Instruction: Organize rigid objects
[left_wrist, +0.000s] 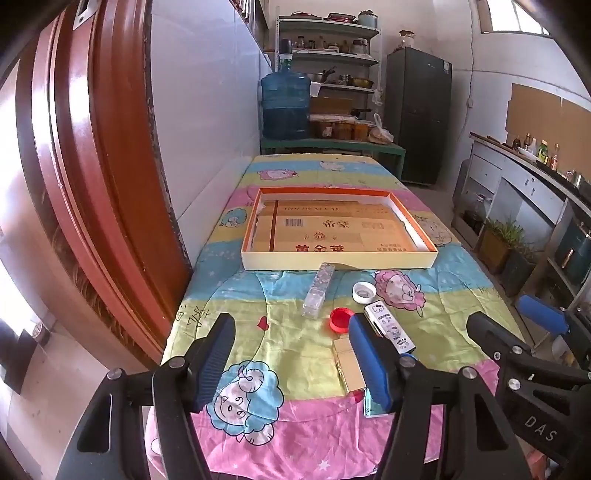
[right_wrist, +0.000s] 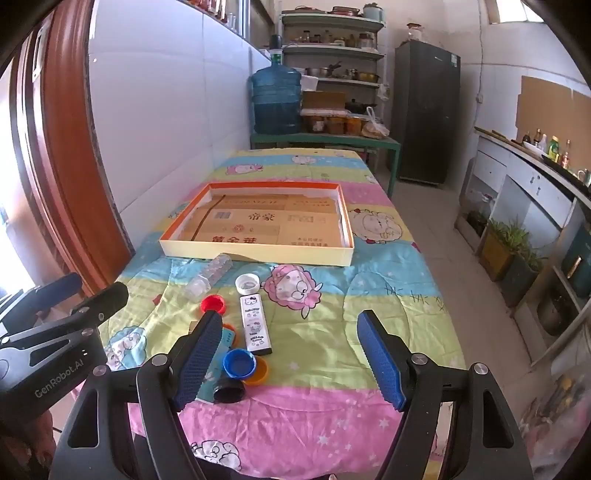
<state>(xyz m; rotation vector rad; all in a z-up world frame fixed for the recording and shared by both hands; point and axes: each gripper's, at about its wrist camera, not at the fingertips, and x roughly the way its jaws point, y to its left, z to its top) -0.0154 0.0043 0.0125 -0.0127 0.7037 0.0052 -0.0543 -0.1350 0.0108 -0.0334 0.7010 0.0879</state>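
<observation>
Here, both grippers hover above the near edge of the cartoon-print quilted table cover (right_wrist: 369, 295), jaws spread apart and holding nothing. The left gripper (left_wrist: 291, 363) and right gripper (right_wrist: 291, 363) flank a cluster of small items: a clear plastic bottle (right_wrist: 208, 275) lying on its side, a white cap (right_wrist: 247, 283), a red cap (right_wrist: 213, 304), a blue cap (right_wrist: 239, 363), a white cartoon-printed rectangular case (right_wrist: 255, 321) and a black cap (right_wrist: 229, 392). Beyond them waits the shallow orange-rimmed cardboard tray (right_wrist: 255, 253), likely the destination. The caps lie crowded together, so picking one cleanly may prove awkward.
</observation>
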